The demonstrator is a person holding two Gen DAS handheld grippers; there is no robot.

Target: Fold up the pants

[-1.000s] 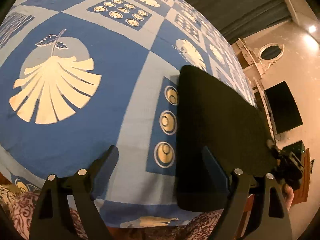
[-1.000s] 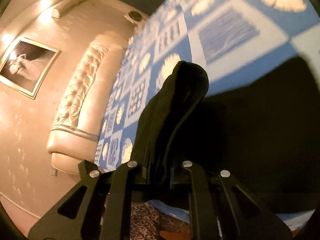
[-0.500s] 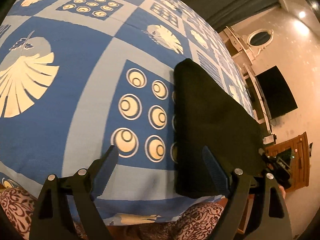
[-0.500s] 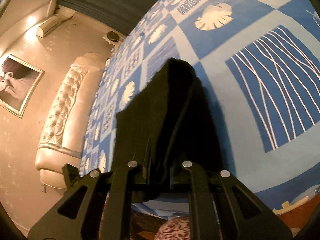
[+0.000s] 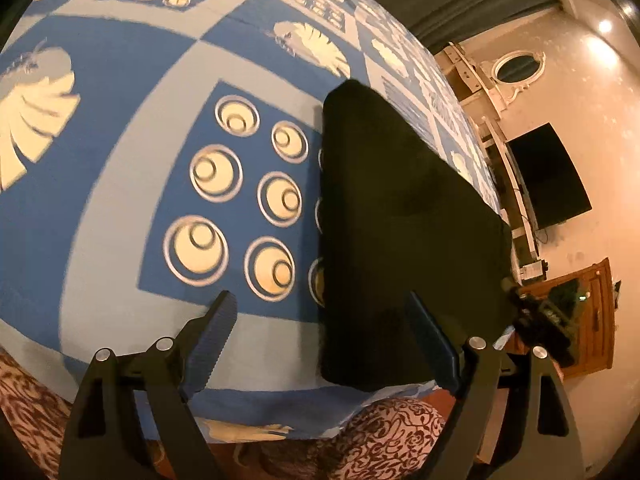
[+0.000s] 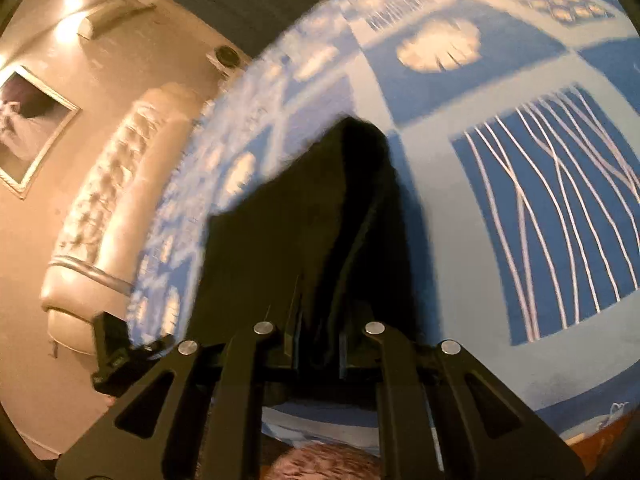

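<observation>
The black pants (image 5: 400,220) lie folded in a flat slab on the blue patterned bedsheet (image 5: 120,120), near the bed's front edge. My left gripper (image 5: 320,304) is open and wide, straddling the slab's left edge with nothing gripped. One finger hangs over the sheet, the other over the cloth. My right gripper (image 6: 318,332) is shut on a raised fold of the pants (image 6: 300,220), and its jaws are starting to open. The cloth still fills the gap. Each gripper shows small in the other's view: the right gripper (image 5: 536,320) and the left gripper (image 6: 112,352).
A cream tufted headboard (image 6: 100,220) and a framed picture (image 6: 28,128) are on the left. A dark TV (image 5: 548,176), an oval mirror (image 5: 518,66) and a wooden cabinet (image 5: 592,312) are on the right wall. A patterned rug (image 5: 400,428) lies below the bed edge.
My right gripper carried the pants fold across and down, so bare sheet now shows on its right. My left gripper slid right toward the slab's edge, still open.
</observation>
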